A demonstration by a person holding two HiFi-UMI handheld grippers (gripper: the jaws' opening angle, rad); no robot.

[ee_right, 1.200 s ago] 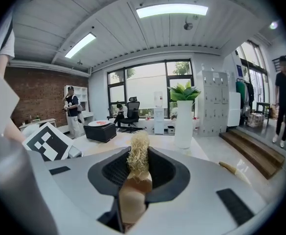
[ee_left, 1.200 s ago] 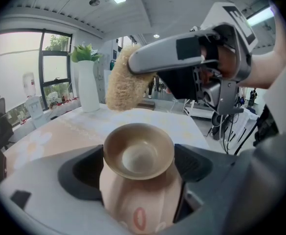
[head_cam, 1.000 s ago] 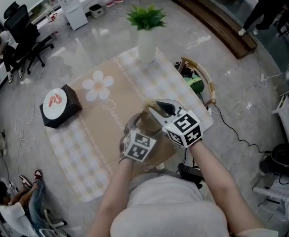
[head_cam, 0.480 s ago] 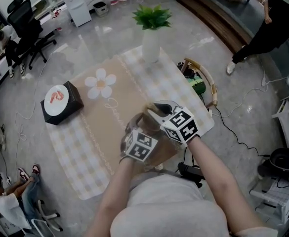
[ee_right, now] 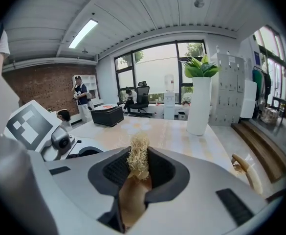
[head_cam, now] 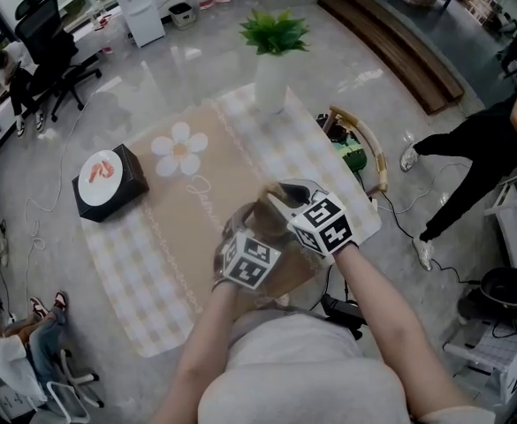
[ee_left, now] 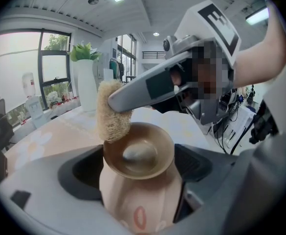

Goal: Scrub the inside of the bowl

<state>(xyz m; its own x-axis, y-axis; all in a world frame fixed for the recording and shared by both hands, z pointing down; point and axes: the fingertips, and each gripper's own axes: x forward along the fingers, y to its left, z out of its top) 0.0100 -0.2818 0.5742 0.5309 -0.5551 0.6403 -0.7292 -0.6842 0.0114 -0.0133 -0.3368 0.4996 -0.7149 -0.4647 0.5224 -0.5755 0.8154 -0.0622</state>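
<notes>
My left gripper [ee_left: 139,166] is shut on a tan bowl [ee_left: 139,153], held up with its inside toward the camera. Its outer wall is pale pink with a red mark. My right gripper [ee_right: 138,168] is shut on a straw-coloured loofah scrubber [ee_right: 139,160]. In the left gripper view the loofah scrubber [ee_left: 112,111] presses on the bowl's upper left rim and inner wall, with the right gripper [ee_left: 119,100] reaching in from the right. In the head view both grippers meet over the table's near edge: left gripper [head_cam: 243,239], right gripper [head_cam: 278,203], and the bowl [head_cam: 240,222] mostly hidden between them.
The checked table mat [head_cam: 178,237] carries a white vase with a green plant [head_cam: 271,73] at the back and a black box with a round white lid [head_cam: 108,184] at the left. A wooden-handled basket [head_cam: 362,148] sits off the right edge. A person [head_cam: 479,148] walks at the right.
Both grippers, the bowl and the loofah have hardly shifted. The person in dark clothes in the background has walked from the upper right down to the right side.
</notes>
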